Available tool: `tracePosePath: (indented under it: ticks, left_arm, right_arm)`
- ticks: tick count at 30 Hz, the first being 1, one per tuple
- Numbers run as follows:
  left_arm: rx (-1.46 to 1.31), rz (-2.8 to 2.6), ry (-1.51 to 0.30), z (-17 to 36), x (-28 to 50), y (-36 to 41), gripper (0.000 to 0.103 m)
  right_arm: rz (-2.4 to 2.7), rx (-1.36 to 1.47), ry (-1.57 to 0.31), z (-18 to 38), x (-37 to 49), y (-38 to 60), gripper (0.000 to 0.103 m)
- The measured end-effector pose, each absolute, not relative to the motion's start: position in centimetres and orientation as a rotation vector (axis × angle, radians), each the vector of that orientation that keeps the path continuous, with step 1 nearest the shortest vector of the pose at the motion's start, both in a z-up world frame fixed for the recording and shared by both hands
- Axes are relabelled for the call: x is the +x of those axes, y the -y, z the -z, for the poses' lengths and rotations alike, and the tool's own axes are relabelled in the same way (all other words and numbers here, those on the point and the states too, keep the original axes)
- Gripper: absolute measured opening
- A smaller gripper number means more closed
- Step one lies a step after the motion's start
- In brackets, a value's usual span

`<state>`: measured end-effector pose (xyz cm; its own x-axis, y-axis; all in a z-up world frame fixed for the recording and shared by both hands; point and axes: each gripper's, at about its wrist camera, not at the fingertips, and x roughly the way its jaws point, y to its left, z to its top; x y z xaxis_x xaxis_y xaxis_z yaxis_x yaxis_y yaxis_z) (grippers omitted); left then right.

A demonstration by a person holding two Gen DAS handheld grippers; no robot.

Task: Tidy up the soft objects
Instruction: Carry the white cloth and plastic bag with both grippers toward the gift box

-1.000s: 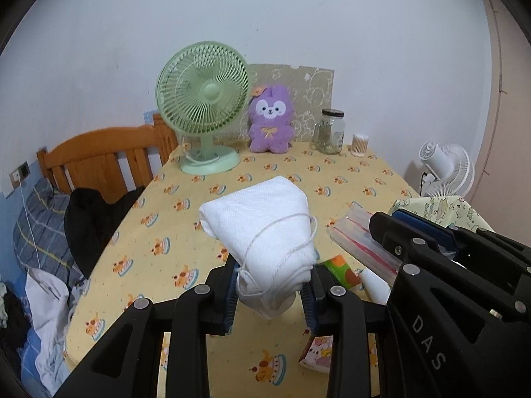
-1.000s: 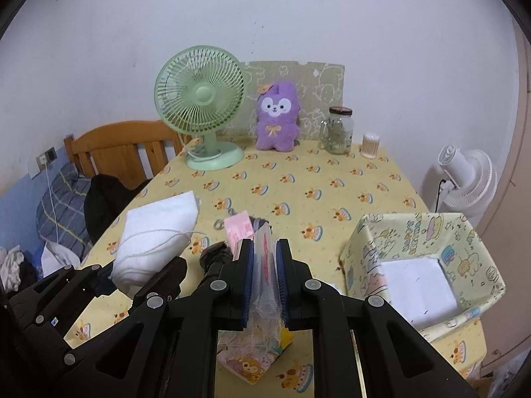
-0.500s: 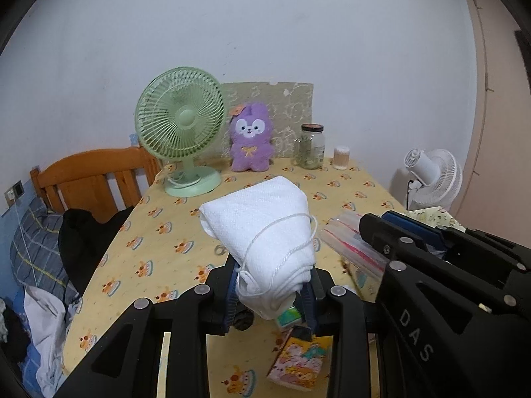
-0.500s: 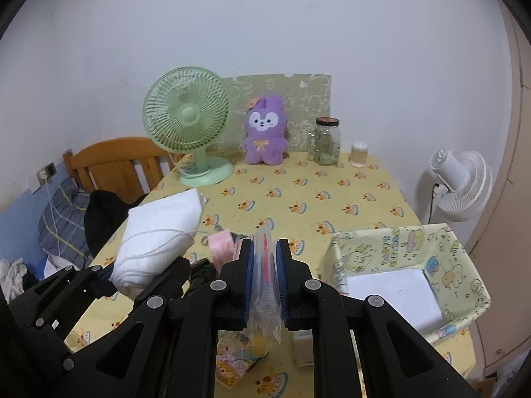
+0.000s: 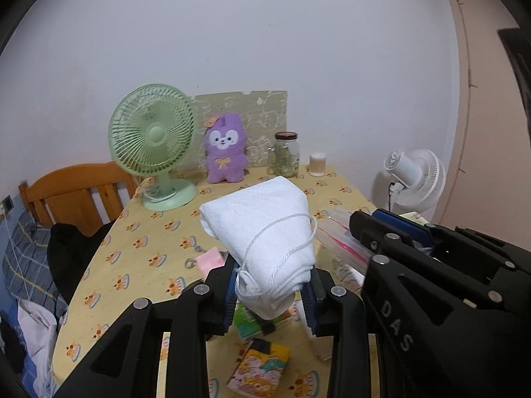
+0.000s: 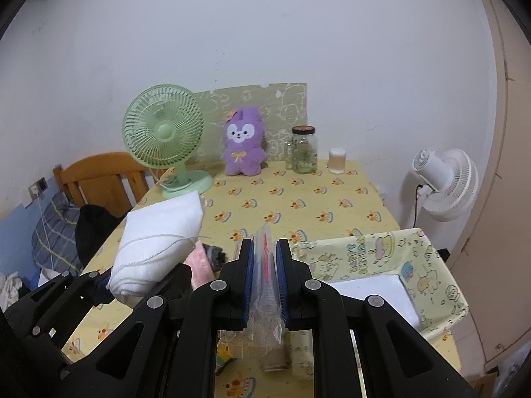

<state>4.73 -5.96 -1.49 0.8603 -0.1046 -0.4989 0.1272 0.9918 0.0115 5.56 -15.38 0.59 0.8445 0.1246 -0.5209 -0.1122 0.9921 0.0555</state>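
My left gripper is shut on a folded white cloth with a string loop and holds it above the table. The cloth also shows at the left of the right wrist view. My right gripper is shut on a clear zip bag with a red seal; the bag also shows beside the cloth in the left wrist view. A yellow patterned fabric basket with a white item inside stands at the right. A purple plush sits at the table's back.
A green desk fan, a glass jar and a small white container stand at the back. A pink pack, a green pack and a cartoon-printed pack lie below the grippers. A wooden chair stands left, a white fan right.
Both grippers have risen and drawn back from the table with the cloth and the bag still held. More of the small packs under them has come into view.
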Motion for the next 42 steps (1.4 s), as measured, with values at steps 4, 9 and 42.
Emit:
tracePosePath:
  ticks: [4,9,42]
  left_arm:
    - [0.047,0.134,-0.515,1.5,5.0,7.1,0.033]
    - [0.044,0.153,-0.517,1.7,5.3,8.5,0.033]
    - [0.038,0.294,-0.611,5.7,10.5,16.3,0.033]
  right_arm:
    - [-0.108,0.028,-0.544,-0.7,5.6,16.7,0.017]
    - [-0.09,0.027,-0.541,-0.6,5.7,18.1,0.017]
    - [0.073,0.026,-0.587,3.1,9.4,26.3,0.017]
